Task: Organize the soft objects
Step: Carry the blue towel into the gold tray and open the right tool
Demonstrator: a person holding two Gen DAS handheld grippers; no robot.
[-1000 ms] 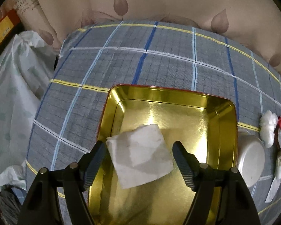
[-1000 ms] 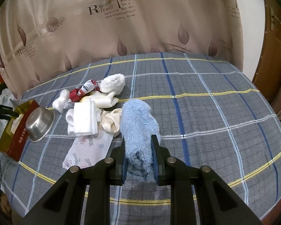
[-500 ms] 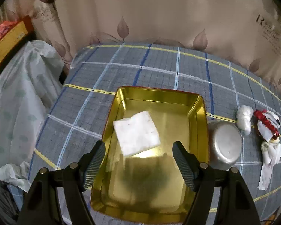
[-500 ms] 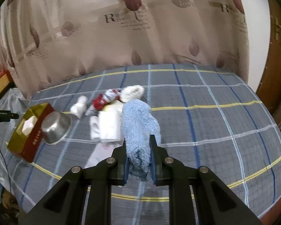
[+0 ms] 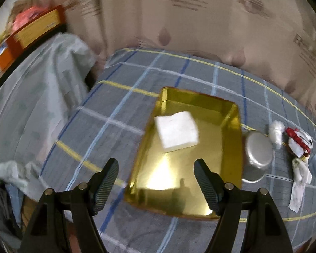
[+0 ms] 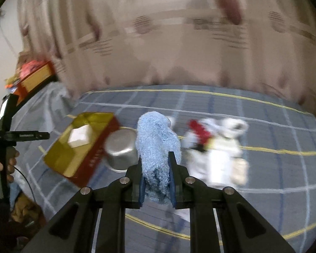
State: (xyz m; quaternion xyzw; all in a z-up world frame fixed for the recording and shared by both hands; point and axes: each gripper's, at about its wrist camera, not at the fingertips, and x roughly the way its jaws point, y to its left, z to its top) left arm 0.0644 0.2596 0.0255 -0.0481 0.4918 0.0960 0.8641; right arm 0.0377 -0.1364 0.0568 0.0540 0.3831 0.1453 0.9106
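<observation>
the jaws of the right gripper point(image 6: 156, 176) are clenched on a fluffy blue cloth point(image 6: 155, 145), pinching its lower part so the bulk stands up above the pads, lifted clear of the plaid-covered surface point(image 6: 263, 168). it looks light, limp and compressible, unlikely to slip from the ribbed pads; a pinch through a thick bunched fold suits it best. the left gripper point(image 5: 157, 181) hangs released and empty over the gold tin point(image 5: 231, 168), where a folded white cloth point(image 5: 177, 129) already lies. a steel bowl point(image 6: 121, 149) sits against the tin, with a pile of white and red soft things point(image 6: 217, 143) nearby.
</observation>
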